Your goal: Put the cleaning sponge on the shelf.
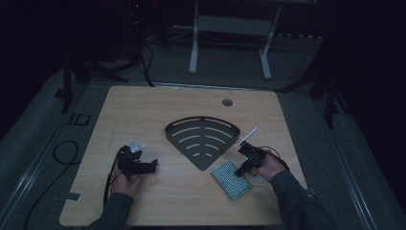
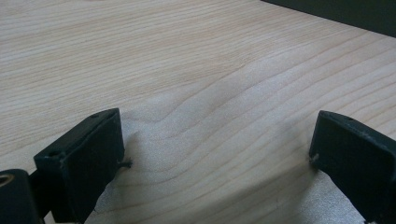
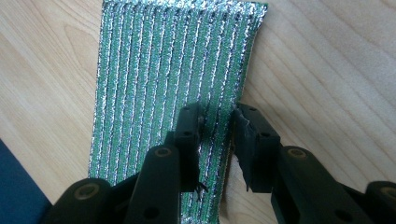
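A green, ribbed, glittery pad point(image 1: 231, 179) lies flat on the wooden table point(image 1: 143, 110) at the front right. My right gripper point(image 1: 241, 171) hovers at the pad's near edge. In the right gripper view, my right gripper point(image 3: 218, 116) has its jaws a narrow gap apart, straddling a strip along the right side of the pad point(image 3: 159, 70), and the pads do not visibly press on it. My left gripper point(image 1: 154, 165) rests at the front left. In the left gripper view, my left gripper point(image 2: 217, 144) stands wide open over bare wood with nothing between its jaws.
A black fan-shaped plate with curved slots point(image 1: 201, 139) lies in the middle of the table; its dark edge point(image 2: 345, 11) shows at the top right of the left gripper view. A thin white stick point(image 1: 246, 136) lies beside the plate's right corner. A round hole point(image 1: 227, 102) sits near the far edge.
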`<action>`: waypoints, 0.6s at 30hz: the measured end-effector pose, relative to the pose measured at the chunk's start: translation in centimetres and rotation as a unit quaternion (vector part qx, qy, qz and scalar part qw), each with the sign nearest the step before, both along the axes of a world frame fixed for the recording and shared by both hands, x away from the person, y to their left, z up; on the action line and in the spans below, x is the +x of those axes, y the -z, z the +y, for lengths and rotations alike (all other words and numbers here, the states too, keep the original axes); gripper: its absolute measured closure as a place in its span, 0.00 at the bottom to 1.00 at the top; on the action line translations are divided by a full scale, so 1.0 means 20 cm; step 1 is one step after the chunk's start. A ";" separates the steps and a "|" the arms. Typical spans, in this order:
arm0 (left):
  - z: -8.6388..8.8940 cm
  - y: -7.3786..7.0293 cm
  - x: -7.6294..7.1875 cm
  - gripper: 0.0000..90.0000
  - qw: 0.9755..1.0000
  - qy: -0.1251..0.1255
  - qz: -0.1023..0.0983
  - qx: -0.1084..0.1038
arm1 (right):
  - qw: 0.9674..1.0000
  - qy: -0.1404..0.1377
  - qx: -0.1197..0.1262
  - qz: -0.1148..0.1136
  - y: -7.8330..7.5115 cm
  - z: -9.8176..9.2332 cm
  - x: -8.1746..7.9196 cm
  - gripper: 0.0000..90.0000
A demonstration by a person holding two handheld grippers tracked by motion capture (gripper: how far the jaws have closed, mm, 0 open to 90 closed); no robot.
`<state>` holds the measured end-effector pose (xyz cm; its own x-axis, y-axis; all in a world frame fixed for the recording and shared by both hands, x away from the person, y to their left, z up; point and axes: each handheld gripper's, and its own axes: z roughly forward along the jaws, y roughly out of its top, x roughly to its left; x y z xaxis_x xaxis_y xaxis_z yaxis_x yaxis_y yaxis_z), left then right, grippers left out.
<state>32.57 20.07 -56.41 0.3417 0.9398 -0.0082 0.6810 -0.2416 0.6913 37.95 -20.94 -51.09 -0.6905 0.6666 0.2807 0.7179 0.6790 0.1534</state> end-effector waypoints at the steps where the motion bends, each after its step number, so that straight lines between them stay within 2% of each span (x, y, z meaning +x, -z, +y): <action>1: 0.00 0.00 0.00 0.04 1.000 0.000 0.000 0.000 | 1.000 0.000 0.001 0.004 0.00 0.00 0.01 0.78; 8: 0.00 0.00 0.00 0.04 1.000 0.000 0.000 0.000 | 1.000 0.000 0.012 0.025 0.02 -0.01 0.03 0.79; 13: 0.00 0.00 0.00 0.04 1.000 0.000 0.000 0.000 | 0.999 -0.002 0.022 0.031 0.03 -0.02 0.04 0.81; 18: 0.00 0.00 0.00 0.04 1.000 0.000 0.000 0.000 | 0.999 -0.007 0.021 0.033 0.03 -0.02 0.04 0.85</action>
